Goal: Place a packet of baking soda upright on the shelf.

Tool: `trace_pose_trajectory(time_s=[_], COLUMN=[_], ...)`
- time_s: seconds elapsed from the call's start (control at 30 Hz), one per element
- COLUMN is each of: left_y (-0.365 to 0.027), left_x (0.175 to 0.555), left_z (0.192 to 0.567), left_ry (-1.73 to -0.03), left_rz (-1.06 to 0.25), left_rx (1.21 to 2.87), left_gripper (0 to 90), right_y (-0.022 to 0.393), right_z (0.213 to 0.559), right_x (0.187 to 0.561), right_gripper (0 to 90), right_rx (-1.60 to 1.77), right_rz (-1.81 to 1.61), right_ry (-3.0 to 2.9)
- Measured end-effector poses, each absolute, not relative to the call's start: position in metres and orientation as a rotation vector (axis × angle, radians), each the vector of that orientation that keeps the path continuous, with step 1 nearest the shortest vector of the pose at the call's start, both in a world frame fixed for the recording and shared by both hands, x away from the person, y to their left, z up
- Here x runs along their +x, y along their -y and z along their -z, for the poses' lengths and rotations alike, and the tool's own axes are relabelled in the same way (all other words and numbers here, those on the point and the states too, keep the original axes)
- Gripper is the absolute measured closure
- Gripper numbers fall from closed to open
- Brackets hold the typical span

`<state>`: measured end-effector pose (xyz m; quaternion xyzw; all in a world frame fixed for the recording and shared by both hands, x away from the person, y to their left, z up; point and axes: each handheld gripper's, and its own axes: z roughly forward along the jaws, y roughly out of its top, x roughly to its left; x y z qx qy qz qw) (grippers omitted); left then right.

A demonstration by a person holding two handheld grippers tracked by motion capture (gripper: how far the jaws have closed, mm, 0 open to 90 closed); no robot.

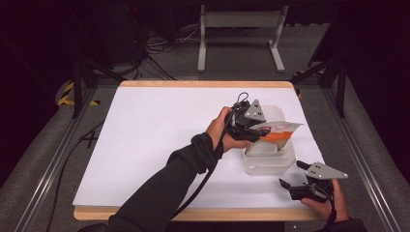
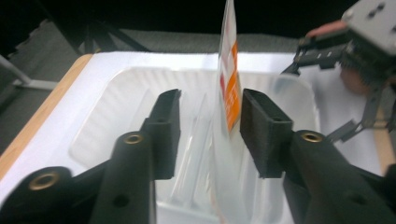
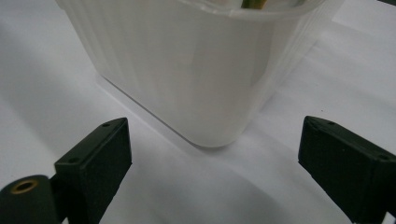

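A white worktop with a pale wooden rim carries a translucent plastic tub near its right edge, somewhat nearer the front edge than the back. The left gripper, held in the person's left hand, reaches over the tub from the left, a grey three-cornered plate on its top. In the left gripper view its jaws stand apart, with a thin packet printed in orange and white rising edge-on between them; the packet lies just beside the right-hand jaw, but whether the pad touches it cannot be told, and the other jaw stands clear of it, so the gripper is released rather than clenched on anything. In the high view the packet lies tilted across the tub's top, its far end pointing toward the right edge of the worktop. The right gripper, in the person's right hand, hovers near the front right corner of the worktop, just in front of and to the right of the tub. Its jaws are spread wide and hold nothing; in the right gripper view the tub's rounded corner stands on the white surface ahead of them, apart from both jaws.
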<state>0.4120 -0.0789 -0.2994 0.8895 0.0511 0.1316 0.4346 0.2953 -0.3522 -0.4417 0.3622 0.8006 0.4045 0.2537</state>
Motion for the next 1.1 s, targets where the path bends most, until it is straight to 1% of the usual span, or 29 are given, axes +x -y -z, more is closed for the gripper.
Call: trace_pose_trajectory(time_s=[0.03, 0.1, 0.17, 0.3, 0.37, 0.47, 0.53, 0.57, 0.67, 0.8, 0.97, 1.1], left_y=[0.078, 0.073, 0.069, 0.062, 0.058, 0.052, 0.048, 0.046, 0.039, 0.028, 0.019, 0.003], left_x=[0.412, 0.411, 0.412, 0.412, 0.412, 0.412, 0.411, 0.41, 0.407, 0.403, 0.398, 0.391], left_z=[0.3, 0.301, 0.303, 0.305, 0.307, 0.309, 0.31, 0.311, 0.315, 0.319, 0.323, 0.329], left_ry=[-0.126, -0.133, -0.13, -0.137, -0.138, -0.142, -0.146, -0.127, -0.116, -0.111, -0.105, -0.101], left_rz=[-0.329, -0.35, -0.357, -0.373, -0.392, -0.397, -0.413, -0.421, -0.449, -0.456, -0.467, -0.494], left_rx=[2.215, 2.22, 2.219, 2.224, 2.231, 2.232, 2.237, 2.237, 2.252, 2.269, 2.282, 2.301], left_gripper=[57.2, 51.0, 49.3, 41.0, 39.6, 34.5, 29.4, 29.4, 25.5, 22.7, 20.3, 19.4], right_y=[0.352, 0.352, 0.352, 0.352, 0.352, 0.352, 0.352, 0.352, 0.352, 0.352, 0.352, 0.351], right_z=[0.442, 0.442, 0.442, 0.442, 0.442, 0.442, 0.441, 0.441, 0.441, 0.439, 0.437, 0.436], right_x=[0.295, 0.295, 0.295, 0.295, 0.295, 0.295, 0.295, 0.295, 0.294, 0.293, 0.292, 0.291], right_gripper=[10.1, 10.1, 10.1, 10.1, 10.1, 10.1, 10.1, 10.1, 10.0, 9.9, 9.8, 9.8], right_rx=[0.985, 0.984, 0.983, 0.982, 0.982, 0.981, 0.978, 0.978, 0.973, 0.966, 0.953, 0.945], right_rz=[-1.1, -1.098, -1.099, -1.098, -1.098, -1.099, -1.099, -1.101, -1.101, -1.095, -1.082, -1.078], right_ry=[-2.176, -2.178, -2.177, -2.177, -2.178, -2.176, -2.176, -2.176, -2.178, -2.17, -2.163, -2.157])
